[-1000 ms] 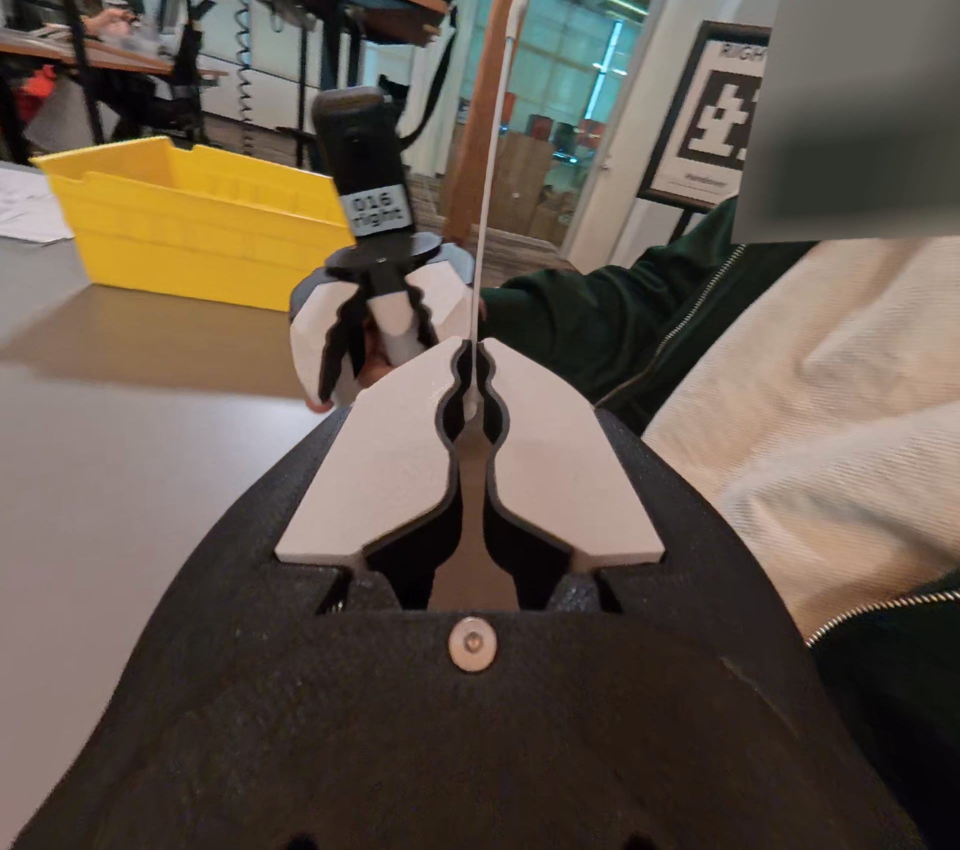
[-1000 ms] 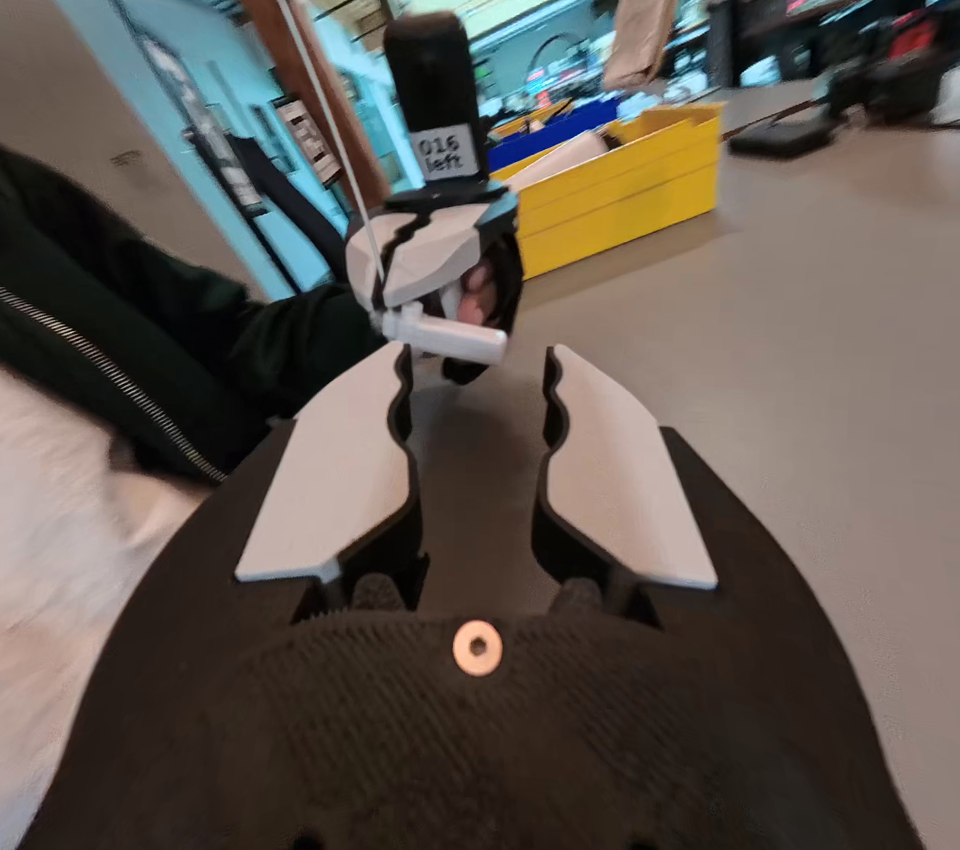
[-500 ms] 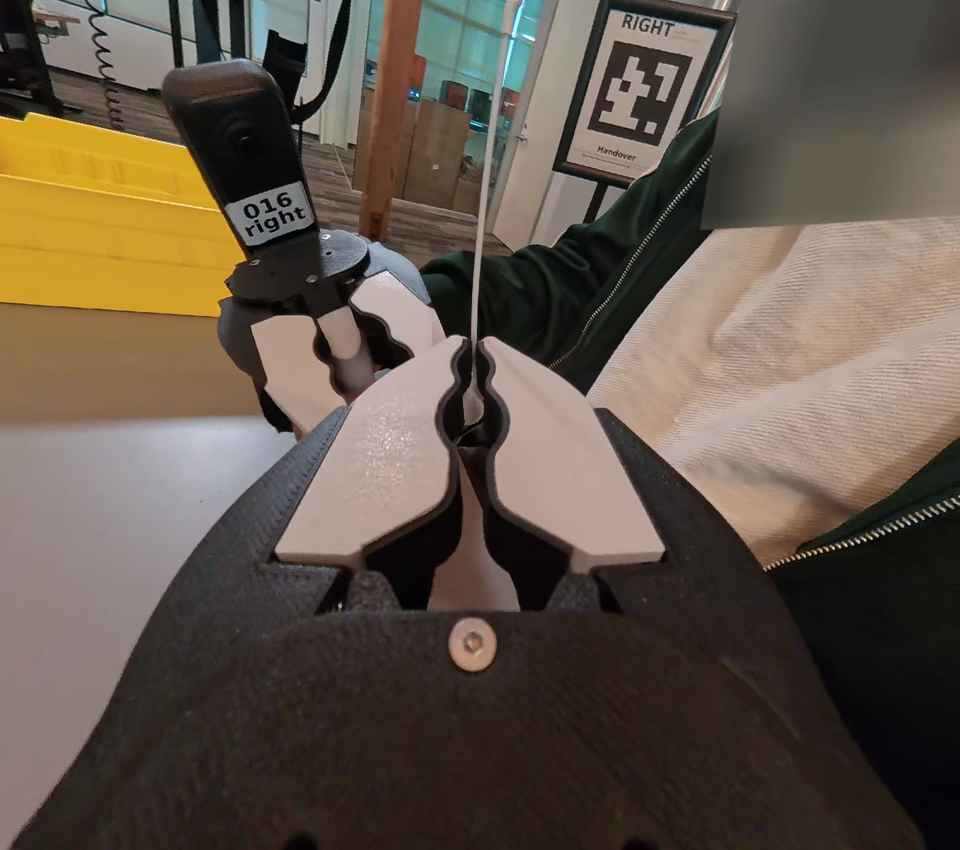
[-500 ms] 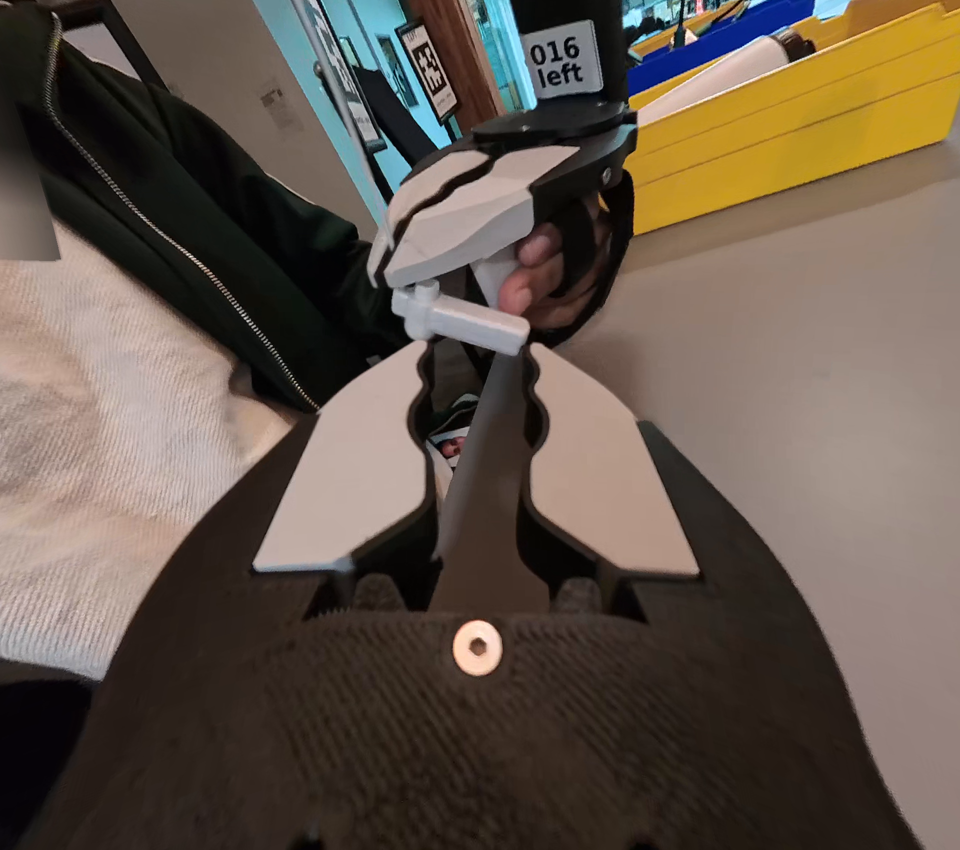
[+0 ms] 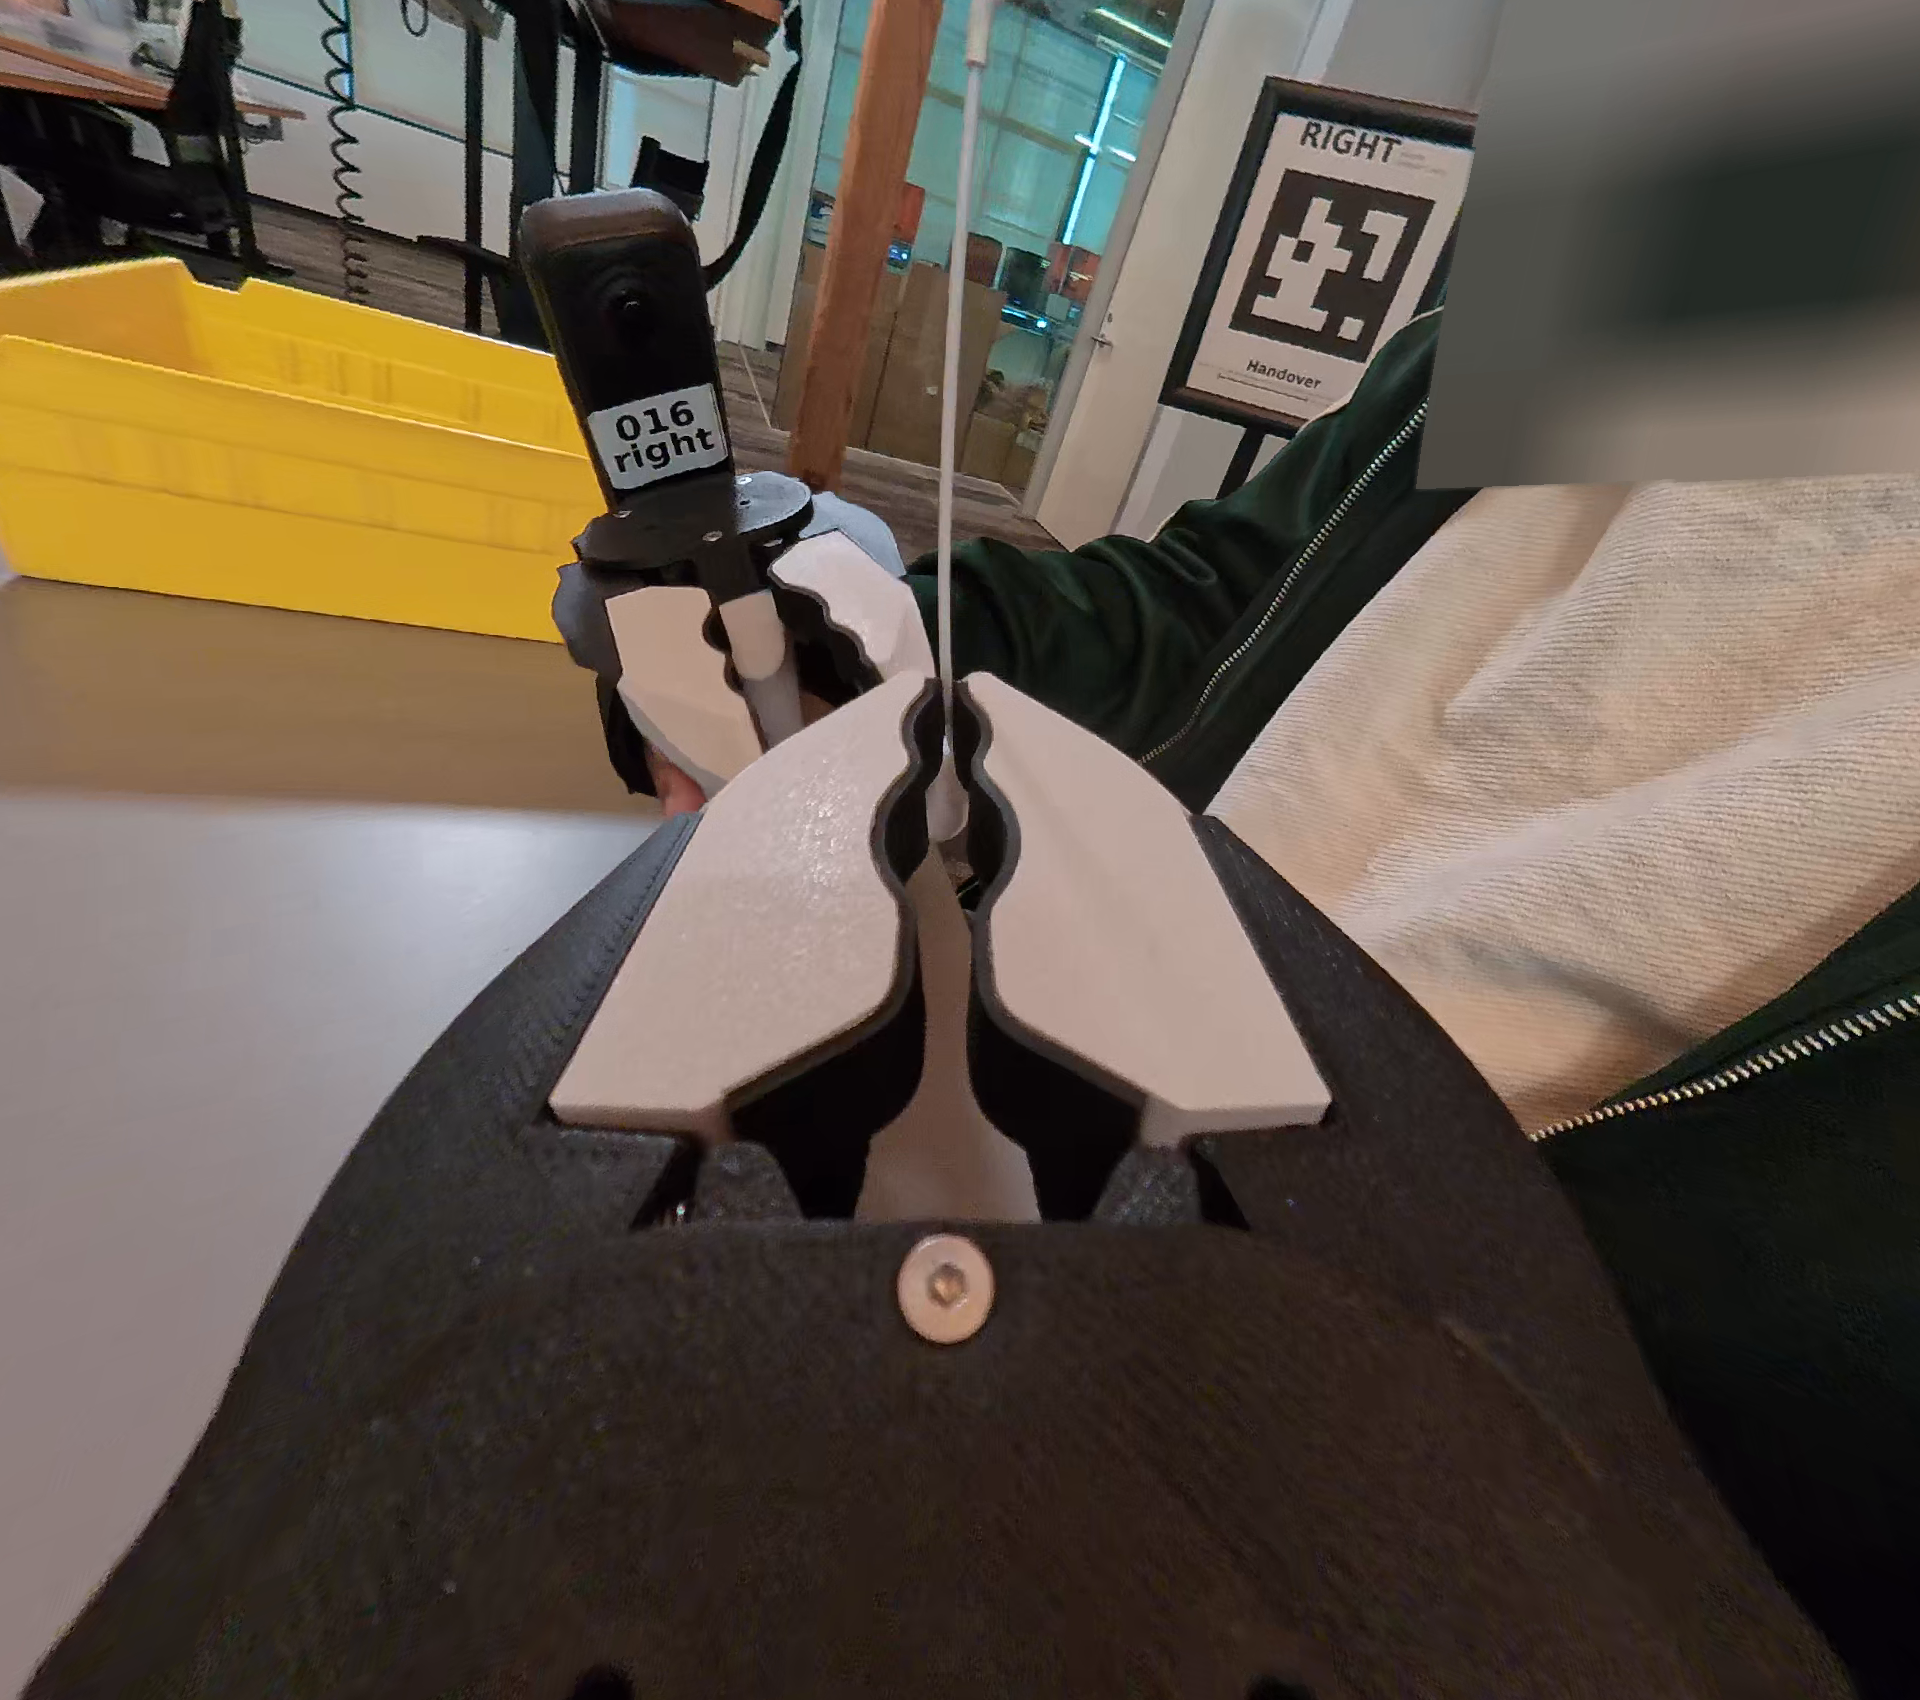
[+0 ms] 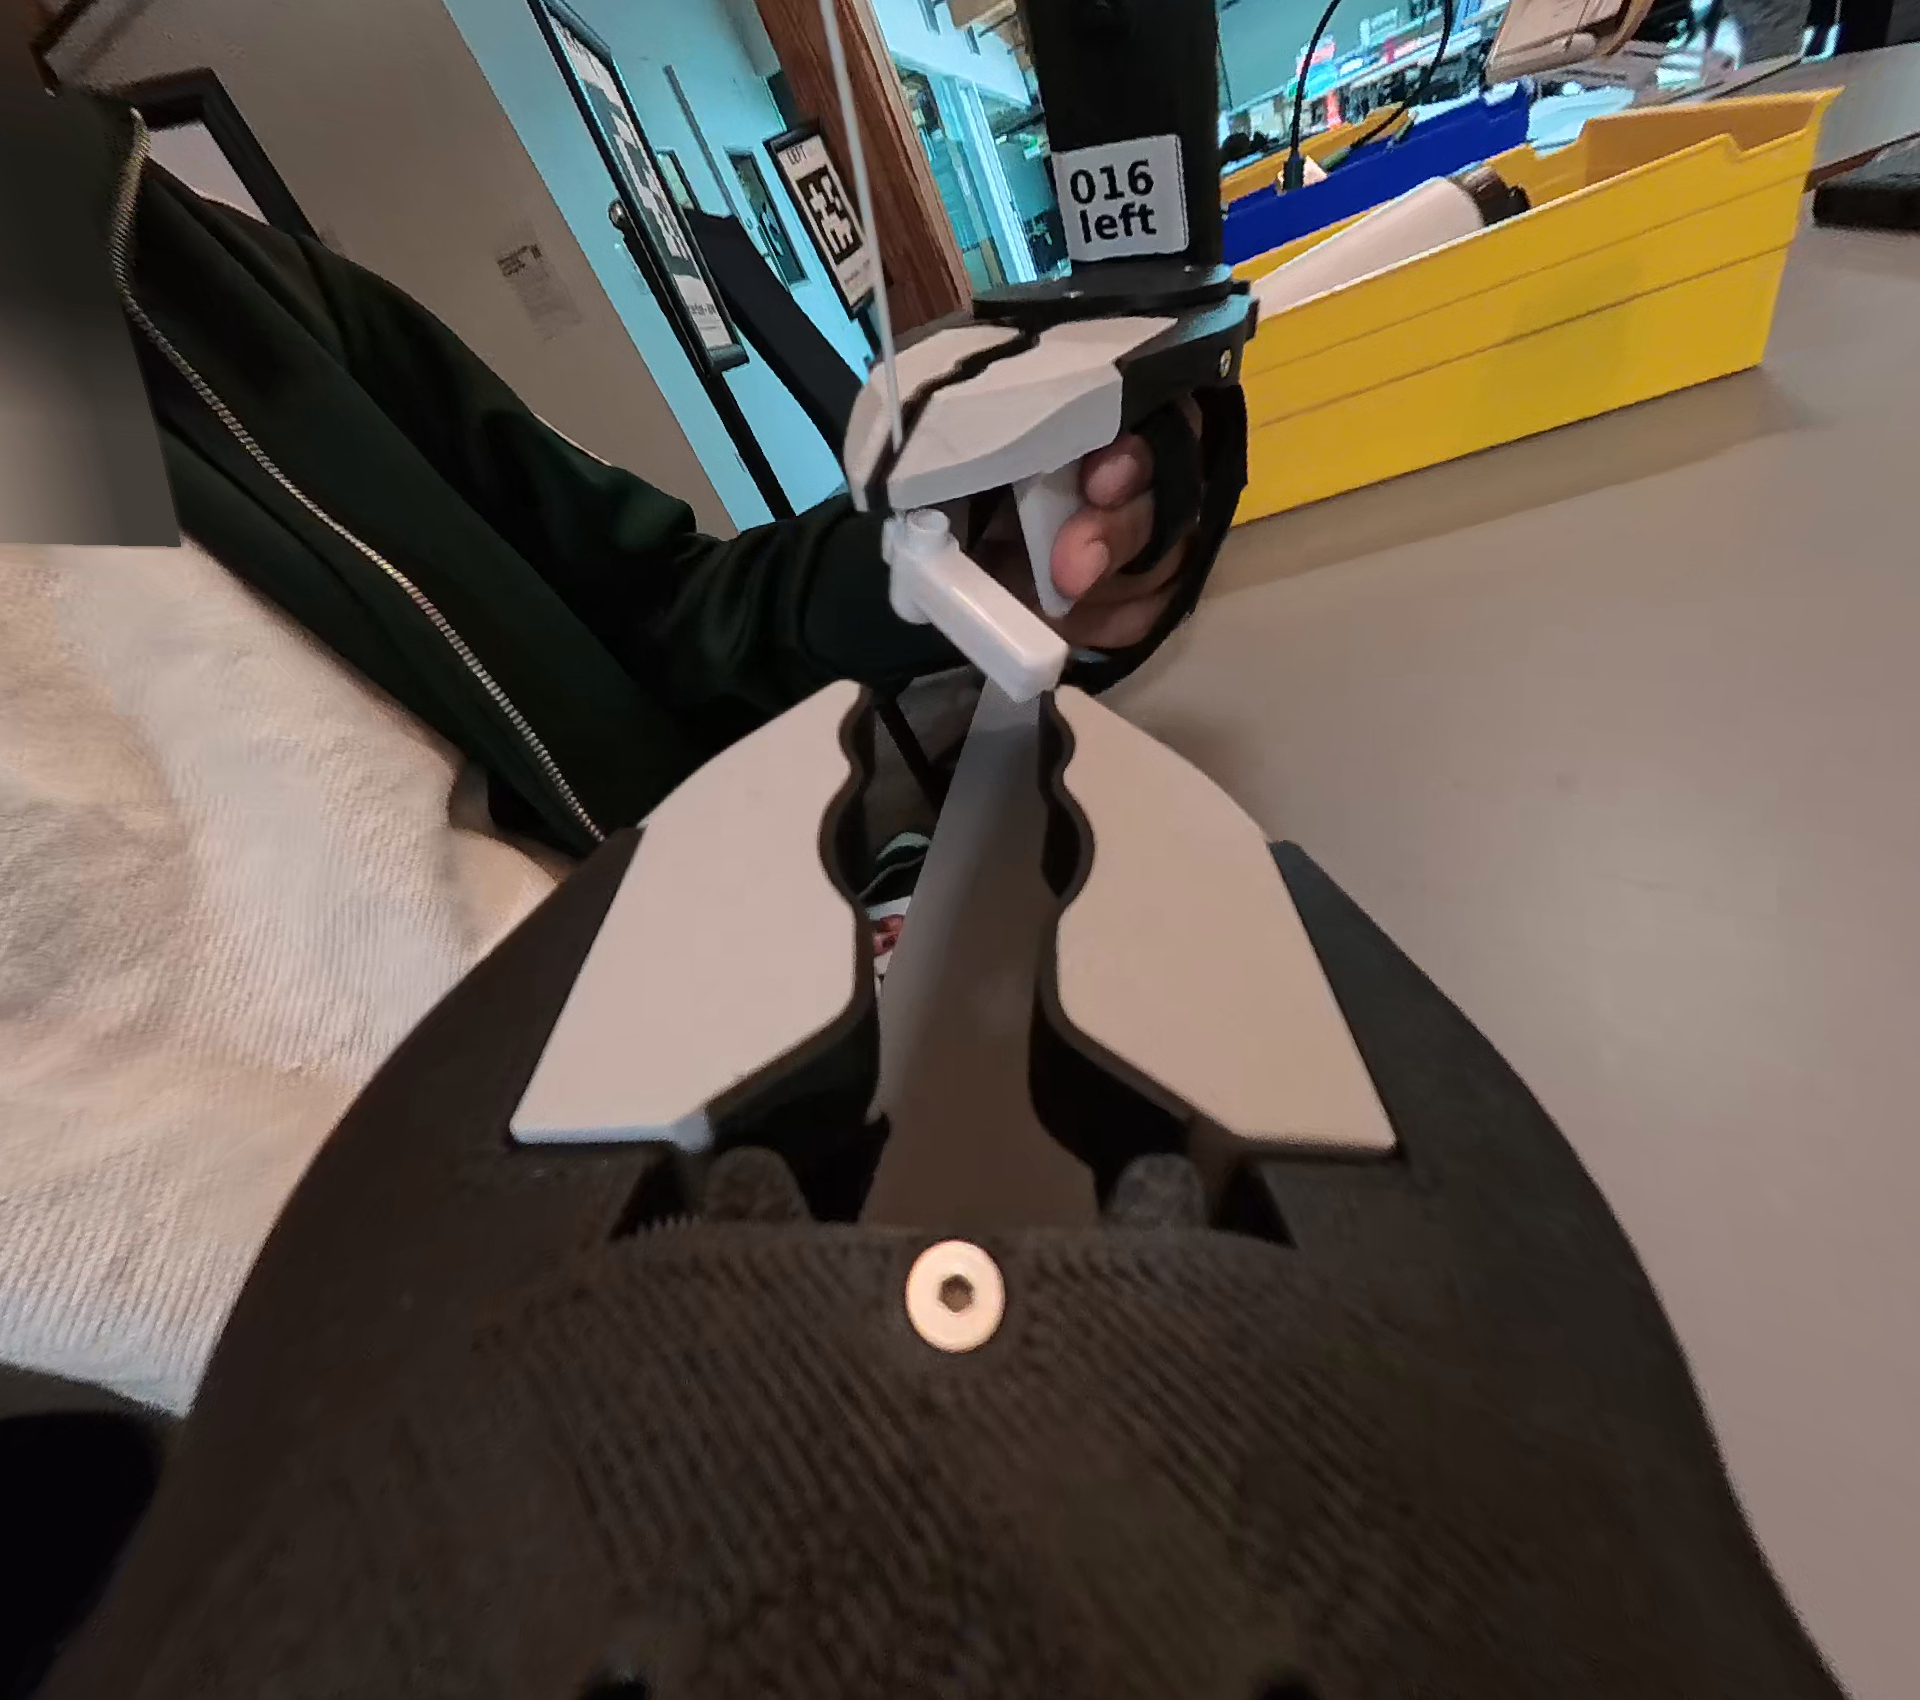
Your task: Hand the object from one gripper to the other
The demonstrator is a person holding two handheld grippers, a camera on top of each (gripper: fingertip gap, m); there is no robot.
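A thin white cable (image 5: 954, 403) ends in a white block plug (image 6: 977, 611). My left gripper (image 5: 943, 694) is shut on the cable just above the plug; the cable runs straight up out of the jaws. It also shows in the right wrist view (image 6: 883, 497), with the plug sticking out below its tips. My right gripper (image 6: 951, 700) is open, its tips right at the plug's free end. In the left wrist view the right gripper (image 5: 774, 694) faces me with the plug (image 5: 764, 663) between its parted fingers. Contact between plug and fingers cannot be told.
A grey table (image 6: 1558, 819) lies under both grippers. A yellow bin (image 5: 260, 487) stands at its back, also in the right wrist view (image 6: 1538, 300), with a blue bin (image 6: 1382, 144) behind. The person's torso in a green jacket (image 5: 1558, 767) is close by. The tips of one gripper are about 4 cm away from the tips of the other.
The two grippers have come closer together. My right gripper's jaws have narrowed from wide open and now reach the plug's end. The left gripper stays shut on the cable.
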